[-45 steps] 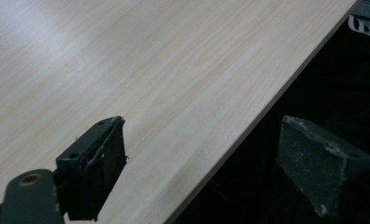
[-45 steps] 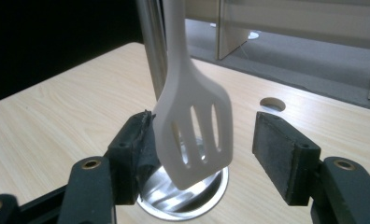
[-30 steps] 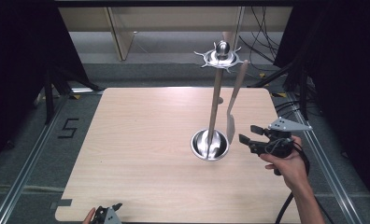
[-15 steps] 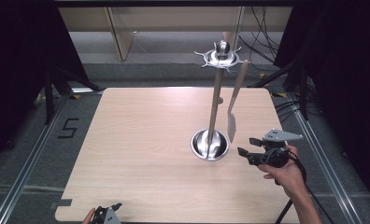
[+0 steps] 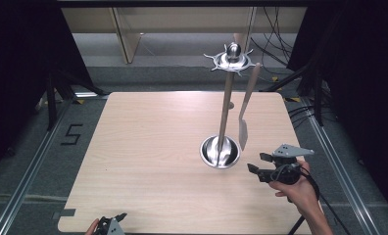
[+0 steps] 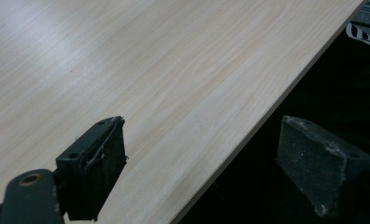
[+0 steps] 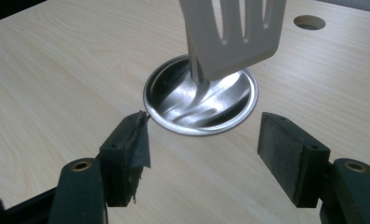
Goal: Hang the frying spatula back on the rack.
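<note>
1. The spatula [image 5: 243, 128] hangs vertically from a hook of the utensil stand [image 5: 226, 110], blade downward, just above the stand's round steel base [image 7: 201, 95] on the table [image 5: 148, 147].
2. The right gripper [image 5: 259, 164] sits low beside the base, jaws spread wide and empty. The blade lies ahead of it and higher.
3. The left gripper [image 5: 114, 219] rests at the table's near edge, well apart, jaws wide and empty. The right is nearer.
4. The right gripper view shows the blade's slots. The high view shows the full handle and hook.
</note>
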The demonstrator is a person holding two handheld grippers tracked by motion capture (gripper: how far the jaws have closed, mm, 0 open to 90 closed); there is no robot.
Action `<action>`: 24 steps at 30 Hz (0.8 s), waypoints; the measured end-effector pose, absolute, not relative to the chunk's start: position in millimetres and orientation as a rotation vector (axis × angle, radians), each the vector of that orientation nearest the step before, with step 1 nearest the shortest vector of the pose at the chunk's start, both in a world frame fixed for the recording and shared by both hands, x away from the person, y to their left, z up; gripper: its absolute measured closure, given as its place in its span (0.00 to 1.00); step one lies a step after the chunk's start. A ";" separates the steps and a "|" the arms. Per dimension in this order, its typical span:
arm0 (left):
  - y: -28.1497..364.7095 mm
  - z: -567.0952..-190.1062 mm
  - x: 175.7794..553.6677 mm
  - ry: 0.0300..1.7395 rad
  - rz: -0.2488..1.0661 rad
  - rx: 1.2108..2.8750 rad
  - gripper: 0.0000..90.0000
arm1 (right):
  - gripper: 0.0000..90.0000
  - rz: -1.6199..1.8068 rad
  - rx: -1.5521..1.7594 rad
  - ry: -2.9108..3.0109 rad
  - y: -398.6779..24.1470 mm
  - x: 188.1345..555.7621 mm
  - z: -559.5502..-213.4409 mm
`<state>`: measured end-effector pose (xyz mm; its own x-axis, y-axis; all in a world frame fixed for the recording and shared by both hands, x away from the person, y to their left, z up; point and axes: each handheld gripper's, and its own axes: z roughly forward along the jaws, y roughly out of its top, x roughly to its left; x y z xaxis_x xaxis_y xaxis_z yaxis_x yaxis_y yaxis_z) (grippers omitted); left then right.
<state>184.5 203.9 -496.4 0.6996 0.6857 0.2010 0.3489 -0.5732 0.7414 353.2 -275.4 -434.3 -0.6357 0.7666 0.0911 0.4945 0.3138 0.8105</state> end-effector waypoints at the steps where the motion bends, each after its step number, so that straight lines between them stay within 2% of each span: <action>1: 203.6 -496.6 184.3 0.786 0.628 2.208 0.16 | 0.38 1.229 1.130 2.275 -274.7 352.5 -436.0; 24: 202.9 -499.0 184.3 0.787 0.627 2.194 0.16 | 0.37 1.222 1.107 2.340 -258.8 333.6 -456.8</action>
<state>184.3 202.9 -499.0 0.6963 0.6906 0.1957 0.3450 -0.5611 0.7524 333.6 -258.8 -456.8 -0.6681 0.7375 0.0986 0.5022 0.3492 0.7911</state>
